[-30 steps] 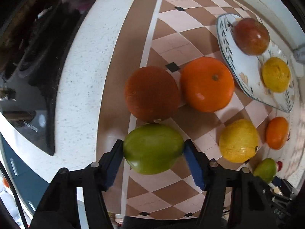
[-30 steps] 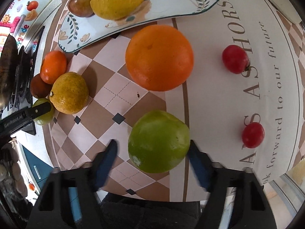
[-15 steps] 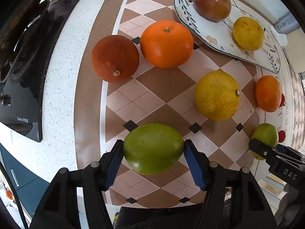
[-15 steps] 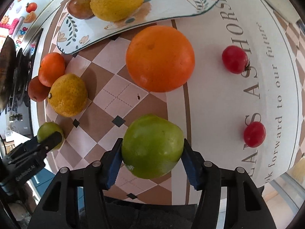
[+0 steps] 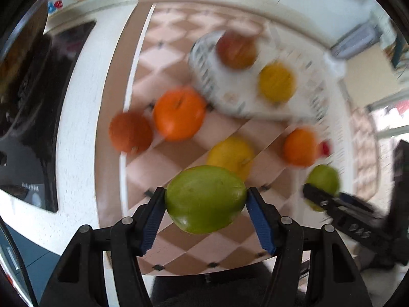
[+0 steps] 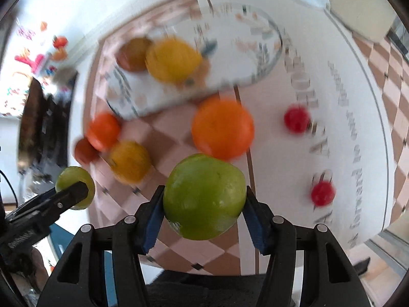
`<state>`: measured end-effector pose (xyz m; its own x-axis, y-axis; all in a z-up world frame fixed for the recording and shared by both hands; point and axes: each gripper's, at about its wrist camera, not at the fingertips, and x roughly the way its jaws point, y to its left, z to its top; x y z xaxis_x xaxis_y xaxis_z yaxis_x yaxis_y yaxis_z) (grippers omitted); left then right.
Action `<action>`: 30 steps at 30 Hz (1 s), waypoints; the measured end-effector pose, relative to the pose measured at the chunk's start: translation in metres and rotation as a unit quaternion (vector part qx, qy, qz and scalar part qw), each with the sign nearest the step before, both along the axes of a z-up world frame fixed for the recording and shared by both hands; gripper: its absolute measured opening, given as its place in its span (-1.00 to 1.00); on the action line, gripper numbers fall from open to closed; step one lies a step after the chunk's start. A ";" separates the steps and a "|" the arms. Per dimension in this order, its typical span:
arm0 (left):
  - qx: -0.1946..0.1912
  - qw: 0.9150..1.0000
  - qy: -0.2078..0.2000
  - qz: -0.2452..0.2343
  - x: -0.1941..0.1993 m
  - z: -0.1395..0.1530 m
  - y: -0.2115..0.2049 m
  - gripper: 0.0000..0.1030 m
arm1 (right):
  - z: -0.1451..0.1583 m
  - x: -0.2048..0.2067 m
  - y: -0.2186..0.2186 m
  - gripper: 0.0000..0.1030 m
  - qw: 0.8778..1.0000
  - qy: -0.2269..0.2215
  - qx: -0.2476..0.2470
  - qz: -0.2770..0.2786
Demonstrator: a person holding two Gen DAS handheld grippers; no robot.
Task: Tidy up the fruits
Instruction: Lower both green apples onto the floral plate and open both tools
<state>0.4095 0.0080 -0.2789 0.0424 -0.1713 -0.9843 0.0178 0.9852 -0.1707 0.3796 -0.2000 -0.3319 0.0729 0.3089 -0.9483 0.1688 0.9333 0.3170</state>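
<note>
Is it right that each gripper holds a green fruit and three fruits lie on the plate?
Not quite. The right wrist view shows only two fruits on the plate: a yellow one and a brownish one. Each gripper does hold a green fruit.

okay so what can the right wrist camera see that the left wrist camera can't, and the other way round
Only the right wrist view shows the second small red fruit and the lettering on the mat.

Only the left wrist view shows the whole black stovetop.

Both show the patterned plate with a yellow fruit and a reddish-brown fruit, loose oranges such as the big orange, and each gripper clamped on its own green fruit: left gripper on one green fruit, right gripper on another.
</note>
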 end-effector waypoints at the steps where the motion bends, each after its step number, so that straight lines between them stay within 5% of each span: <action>1: -0.010 1.000 -0.009 0.000 0.012 0.014 -0.007 0.19 | 0.006 0.009 -0.004 0.17 1.000 -0.008 0.006 -0.002; 8: -0.016 0.999 -0.035 -0.007 0.111 0.043 -0.053 0.19 | 0.020 0.107 -0.030 0.17 0.999 -0.037 0.004 0.023; 16: 0.010 0.999 0.049 -0.008 0.203 -0.032 -0.093 0.19 | -0.021 0.187 -0.043 0.17 0.997 -0.005 -0.011 0.075; 27: 0.019 0.993 0.117 -0.008 0.216 -0.085 -0.116 0.20 | -0.064 0.205 -0.038 0.18 0.993 0.048 0.019 0.110; 30: 0.020 0.994 0.111 -0.004 0.219 -0.084 -0.116 0.34 | -0.066 0.207 -0.040 0.48 0.991 0.058 0.023 0.115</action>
<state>0.6280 -0.1076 -0.3633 -0.1771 -0.1318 -0.9753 -0.0072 0.9911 -0.1326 0.5863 -0.2398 -0.3982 -0.1139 0.3477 -0.9306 -0.0093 0.9363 0.3510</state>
